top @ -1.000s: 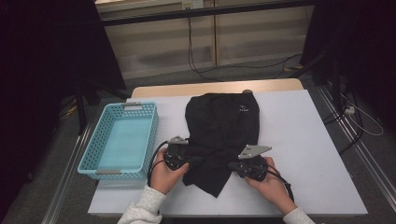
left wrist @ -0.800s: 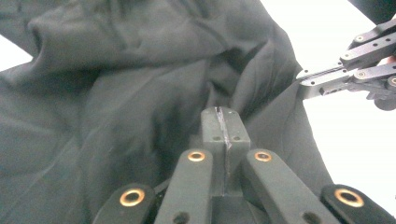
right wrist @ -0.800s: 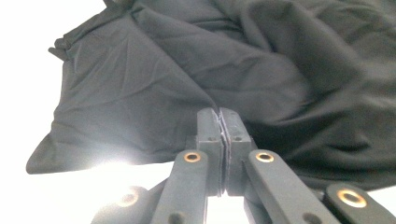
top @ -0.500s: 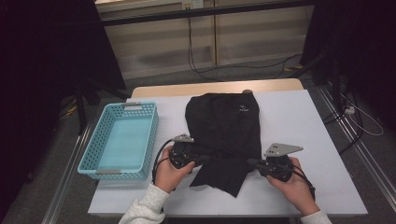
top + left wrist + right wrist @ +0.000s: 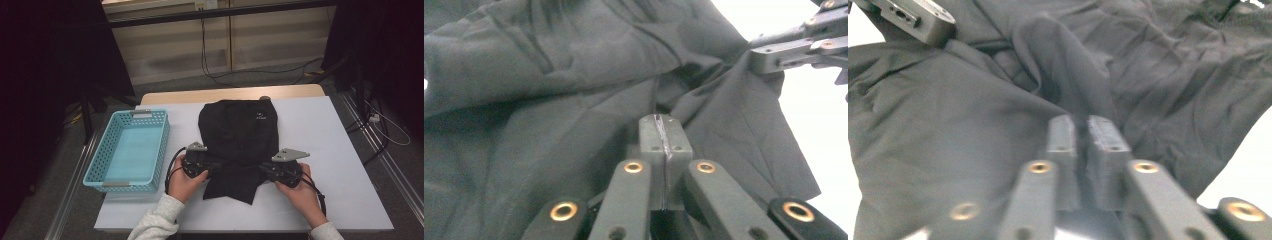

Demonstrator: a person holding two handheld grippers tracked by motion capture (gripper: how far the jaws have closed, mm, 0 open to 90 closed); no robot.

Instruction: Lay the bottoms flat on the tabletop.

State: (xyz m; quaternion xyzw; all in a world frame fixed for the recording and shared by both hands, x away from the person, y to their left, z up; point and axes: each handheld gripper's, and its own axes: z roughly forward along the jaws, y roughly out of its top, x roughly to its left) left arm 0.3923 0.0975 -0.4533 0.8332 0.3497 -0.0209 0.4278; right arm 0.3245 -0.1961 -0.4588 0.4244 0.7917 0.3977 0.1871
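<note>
Right gripper [image 5: 265, 170] jaws just been opening, slit of gap now, cloth between but grip letting go. Left gripper [image 5: 212, 166] clamped on black garment [image 5: 240, 135], mid-table toward near edge. Since second ago, near hem shifted. Likely regrasp next.

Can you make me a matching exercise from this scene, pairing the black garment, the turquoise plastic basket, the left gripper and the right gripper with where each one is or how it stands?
Things:
1. black fabric garment
2. turquoise plastic basket
3. left gripper
4. right gripper

Places or states:
A. stands on the white table, left of the cloth, nothing in it
B. jaws pressed together, a sliver of black cloth between them
C. spread across the middle of the table, near end bunched
D. jaws parted by a narrow gap, over the cloth

Pairs: 1-C, 2-A, 3-B, 4-D
</note>
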